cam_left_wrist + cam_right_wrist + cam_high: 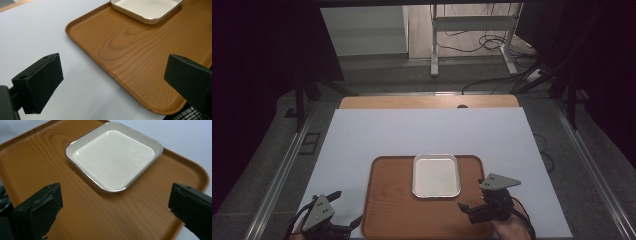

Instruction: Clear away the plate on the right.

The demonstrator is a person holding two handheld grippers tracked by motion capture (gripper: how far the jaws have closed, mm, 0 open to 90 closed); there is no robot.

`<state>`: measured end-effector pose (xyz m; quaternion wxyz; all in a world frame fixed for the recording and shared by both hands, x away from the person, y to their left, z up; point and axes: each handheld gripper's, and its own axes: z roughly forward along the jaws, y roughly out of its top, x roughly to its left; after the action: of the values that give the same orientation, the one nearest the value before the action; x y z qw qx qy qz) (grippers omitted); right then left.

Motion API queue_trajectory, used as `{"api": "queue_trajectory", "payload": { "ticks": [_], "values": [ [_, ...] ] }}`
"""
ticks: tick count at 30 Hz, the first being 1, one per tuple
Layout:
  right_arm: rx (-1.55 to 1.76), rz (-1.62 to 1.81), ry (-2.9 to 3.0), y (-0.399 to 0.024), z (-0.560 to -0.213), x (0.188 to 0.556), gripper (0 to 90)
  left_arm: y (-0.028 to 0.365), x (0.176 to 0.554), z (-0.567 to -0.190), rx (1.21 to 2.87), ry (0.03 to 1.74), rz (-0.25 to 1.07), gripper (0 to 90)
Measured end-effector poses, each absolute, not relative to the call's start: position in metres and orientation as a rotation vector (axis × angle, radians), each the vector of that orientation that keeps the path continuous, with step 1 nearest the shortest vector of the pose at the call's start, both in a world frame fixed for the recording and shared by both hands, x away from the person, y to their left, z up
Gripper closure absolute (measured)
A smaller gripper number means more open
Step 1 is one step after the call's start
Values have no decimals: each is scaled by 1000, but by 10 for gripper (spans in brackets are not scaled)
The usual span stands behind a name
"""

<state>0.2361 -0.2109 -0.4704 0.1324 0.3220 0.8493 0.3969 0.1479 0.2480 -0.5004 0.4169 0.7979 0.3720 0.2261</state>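
Note:
A brown wooden tray [389, 210] lies at the near middle of the table. On its far right part rests an empty square white dish [435, 175] with a metal rim. My left gripper [347, 207] hovers open at the tray's near left corner, one jaw over the white cover and one over the tray [130, 50]. In the left gripper view the dish [147, 7] is at the top. My right gripper [472, 195] stands open over the tray's near right part, just short of the dish [112, 155]. Nothing sits between either pair of jaws.
A white cover [427, 130] spans the table, with a strip of bare wood [427, 102] at its far edge. Beyond stand metal desk legs [434, 45] and loose cables [492, 42] on the floor. Metal rails [282, 170] run along both sides.

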Motion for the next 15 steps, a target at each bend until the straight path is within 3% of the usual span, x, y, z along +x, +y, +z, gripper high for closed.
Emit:
{"api": "queue_trajectory", "payload": {
  "ticks": [15],
  "values": [
    [970,1126,2366,-233,-465,227,0,248,148,-500,2005,928,568,19]
  ]
}}
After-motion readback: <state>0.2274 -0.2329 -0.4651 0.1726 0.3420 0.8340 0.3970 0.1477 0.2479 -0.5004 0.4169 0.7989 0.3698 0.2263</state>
